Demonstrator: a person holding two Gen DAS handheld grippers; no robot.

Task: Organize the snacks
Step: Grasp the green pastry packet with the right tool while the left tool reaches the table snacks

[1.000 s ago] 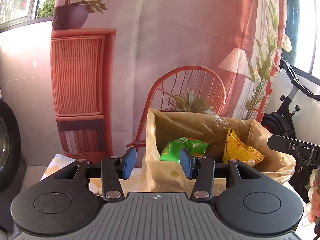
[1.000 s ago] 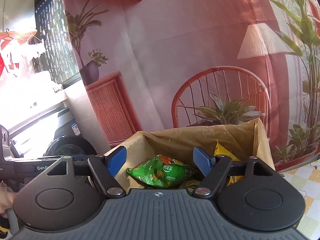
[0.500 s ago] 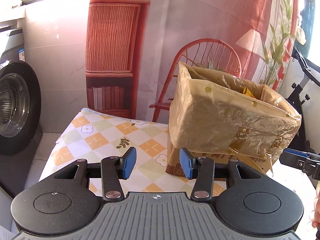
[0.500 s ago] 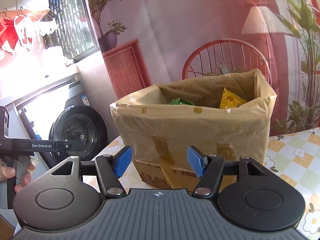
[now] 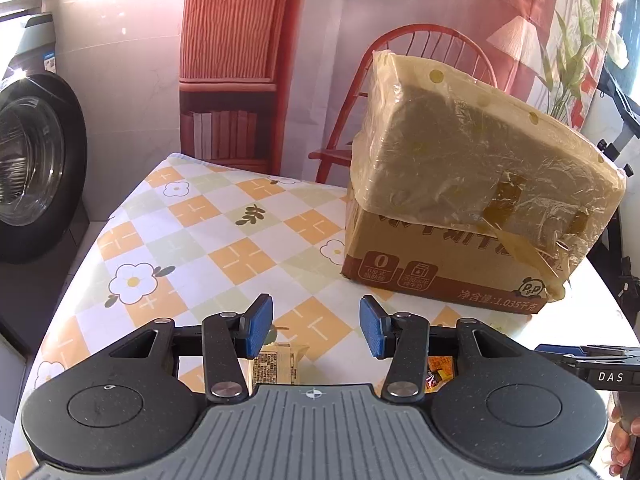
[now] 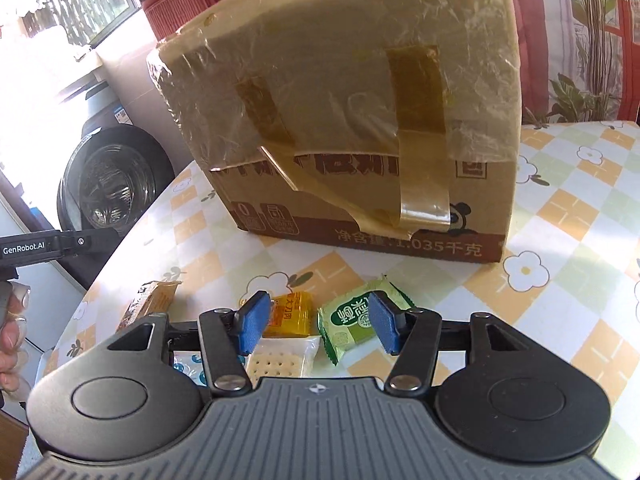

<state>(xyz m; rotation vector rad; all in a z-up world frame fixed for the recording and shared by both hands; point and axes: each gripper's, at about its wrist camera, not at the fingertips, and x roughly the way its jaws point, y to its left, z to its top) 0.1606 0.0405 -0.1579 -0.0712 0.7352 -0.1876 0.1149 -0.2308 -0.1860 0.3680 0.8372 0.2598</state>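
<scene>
A cardboard box lined with a plastic bag (image 5: 460, 184) stands on the checked tablecloth; it also shows in the right wrist view (image 6: 352, 100). Its inside is hidden. My right gripper (image 6: 316, 326) is open and empty above several small snack packs: an orange pack (image 6: 290, 314), a green pack (image 6: 352, 322), a cracker pack (image 6: 280, 360) and a brown pack (image 6: 154, 304) to the left. My left gripper (image 5: 316, 332) is open and empty over the table, with a yellowish pack (image 5: 276, 364) and an orange wrapper (image 5: 438, 372) just below its fingers.
The tablecloth (image 5: 192, 240) covers a table whose left edge drops toward a washing machine (image 5: 36, 160). A printed backdrop (image 5: 320, 60) hangs behind the table. An exercise bike (image 5: 624, 120) stands at the right. The other gripper's handle (image 6: 52, 244) shows at the left.
Both grippers have dropped from above the box opening down to table level in front of the box. The loose snack packs have come into view. Both stayed open.
</scene>
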